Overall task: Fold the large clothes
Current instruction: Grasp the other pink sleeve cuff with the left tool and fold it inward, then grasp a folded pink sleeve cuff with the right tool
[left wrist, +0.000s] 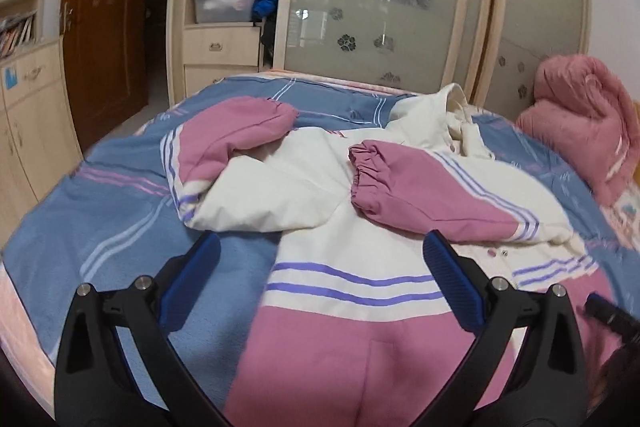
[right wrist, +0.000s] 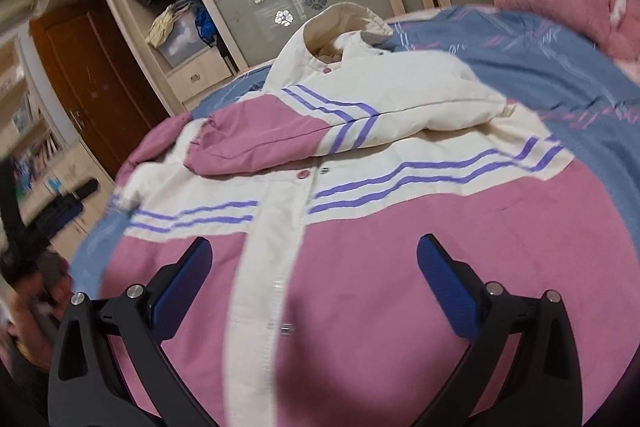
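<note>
The jacket (left wrist: pixel 340 211) lies front-up on the bed (left wrist: pixel 120 227), both sleeves folded across its chest; the left tool (left wrist: pixel 320 263) and right tool (right wrist: pixel 314 267) hover above the hem, fingers spread, empty (nothing gripped); next, likely, grasping the hem to fold upward.

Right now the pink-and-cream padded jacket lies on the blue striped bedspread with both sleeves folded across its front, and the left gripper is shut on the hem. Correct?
Not quite. The left gripper is open, jaws wide apart above the hem, gripping nothing, as the left wrist view shows. The rest holds: the pink-and-cream padded jacket lies on the blue striped bedspread with both sleeves folded across its front.
</note>
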Tool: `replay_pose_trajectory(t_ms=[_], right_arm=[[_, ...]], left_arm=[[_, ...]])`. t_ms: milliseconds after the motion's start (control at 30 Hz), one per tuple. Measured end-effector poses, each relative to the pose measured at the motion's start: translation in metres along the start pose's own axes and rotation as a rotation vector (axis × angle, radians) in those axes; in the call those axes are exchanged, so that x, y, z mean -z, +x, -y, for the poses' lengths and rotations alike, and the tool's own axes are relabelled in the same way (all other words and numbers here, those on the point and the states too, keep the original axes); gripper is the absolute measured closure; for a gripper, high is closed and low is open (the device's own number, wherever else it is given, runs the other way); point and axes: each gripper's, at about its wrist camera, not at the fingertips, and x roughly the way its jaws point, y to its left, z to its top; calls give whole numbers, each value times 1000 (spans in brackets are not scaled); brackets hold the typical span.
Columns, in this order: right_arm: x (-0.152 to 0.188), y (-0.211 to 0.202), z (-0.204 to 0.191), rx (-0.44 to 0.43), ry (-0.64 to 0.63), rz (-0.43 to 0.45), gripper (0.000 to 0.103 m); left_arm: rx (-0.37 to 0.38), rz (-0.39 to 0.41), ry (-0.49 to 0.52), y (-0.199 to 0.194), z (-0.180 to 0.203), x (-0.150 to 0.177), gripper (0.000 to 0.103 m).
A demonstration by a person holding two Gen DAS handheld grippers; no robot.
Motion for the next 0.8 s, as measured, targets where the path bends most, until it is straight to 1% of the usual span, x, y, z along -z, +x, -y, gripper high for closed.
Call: replay_pose_trajectory(t_ms=[67, 133, 200, 267, 300, 333, 400, 467, 533, 600, 667, 700, 733, 800], right_arm=[[-12, 4, -13, -32, 19, -25, 1], [-35, 11, -37, -69, 17, -38, 1], [-60, 22, -60, -140, 22, -52, 1], [-95, 47, -90, -229, 47, -94, 7], [-106, 56, -99, -253, 54, -111, 13], [-121, 75, -112, -291, 73, -140, 19], [-145, 118, -137, -359, 122, -209, 24], [-159, 155, -162, -389, 132, -275, 24], [-170, 186, -181, -393, 126, -310, 24], [-176, 221, -194, -387, 161, -340, 24], [-178, 247, -203, -371, 170, -375, 30], [-179, 259, -206, -354, 170, -387, 39], [-178, 273, -209, -329, 173, -399, 45], [-177, 291, -213, -308, 174, -408, 46]], left_arm=[[-8, 6, 5, -2, -4, -3, 2], [1, 5, -24, -2, -13, -6, 2], [12, -8, -76, 0, -26, -8, 2], [18, -23, -116, 1, -36, -9, 2], [23, -30, -139, 1, -42, -10, 2], [25, -34, -150, 1, -46, -10, 2], [22, -35, -155, -1, -52, -11, 2], [2, -33, -143, -3, -56, -11, 2], [-20, -30, -130, -3, -61, -12, 2], [-28, -29, -132, -3, -68, -13, 2], [-31, -29, -152, -3, -78, -14, 2], [-31, -27, -167, -2, -85, -15, 2], [-35, -28, -175, -1, -90, -16, 2], [-45, -26, -191, 1, -100, -19, 2]])
